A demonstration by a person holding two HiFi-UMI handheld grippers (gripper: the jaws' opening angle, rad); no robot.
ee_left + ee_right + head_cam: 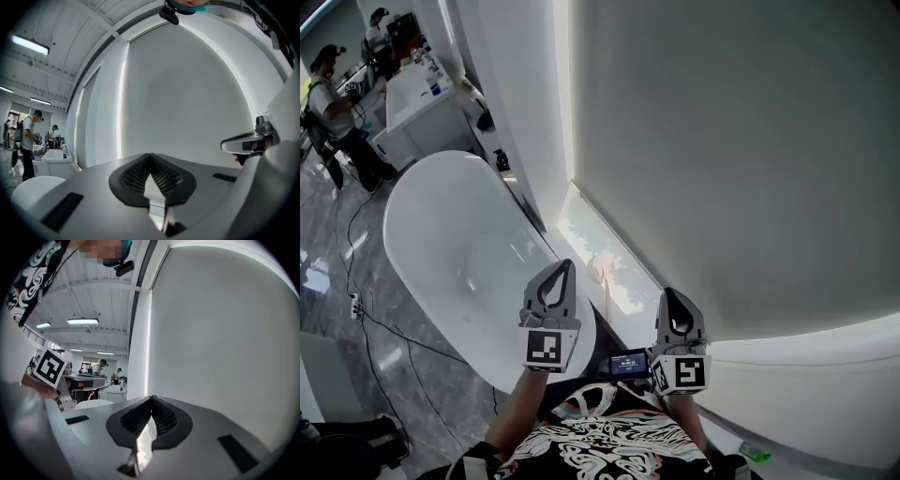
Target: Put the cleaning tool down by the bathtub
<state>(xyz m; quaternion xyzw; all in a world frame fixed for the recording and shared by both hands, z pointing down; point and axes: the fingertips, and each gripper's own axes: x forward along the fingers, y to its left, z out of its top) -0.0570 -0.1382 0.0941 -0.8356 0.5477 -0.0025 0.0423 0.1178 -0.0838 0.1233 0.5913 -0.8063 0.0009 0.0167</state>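
Both grippers are up in front of me, tips pointing to 12. L gripper (566, 266): jaws pressed together, nothing between the pads; its own view shows the tips meeting against the plain blind. R gripper (667, 292): same, jaws together and empty, tips meeting in its own view too. They sit side by side, apart from each other, the R one at 3 o'clock of the L. A small lit screen (629, 364) shows low between them, close to my chest.

The bathtub (459, 234) is white and oval, running from under the L gripper out to 10–11 o'clock. Its near end sits right below the L gripper.

Cleaning tool: neither gripper has it. A pinkish lump (602, 268) lies on the bright sill (586, 234) beside the tub rim, at approx 2 o'clock of the L gripper's tip and just beside it. It's too blurry to say whether that's the tool.

The grey roller blind (722, 141) fills everything from 12 to 3. Another white curved rim (806, 375) sits at 4 o'clock of the R gripper. Far off at 10–11 there's a white counter (412, 103) w/ two people (328, 89) standing by it. A dark cable (370, 314) trails over the glossy grey floor (328, 272) at 9.
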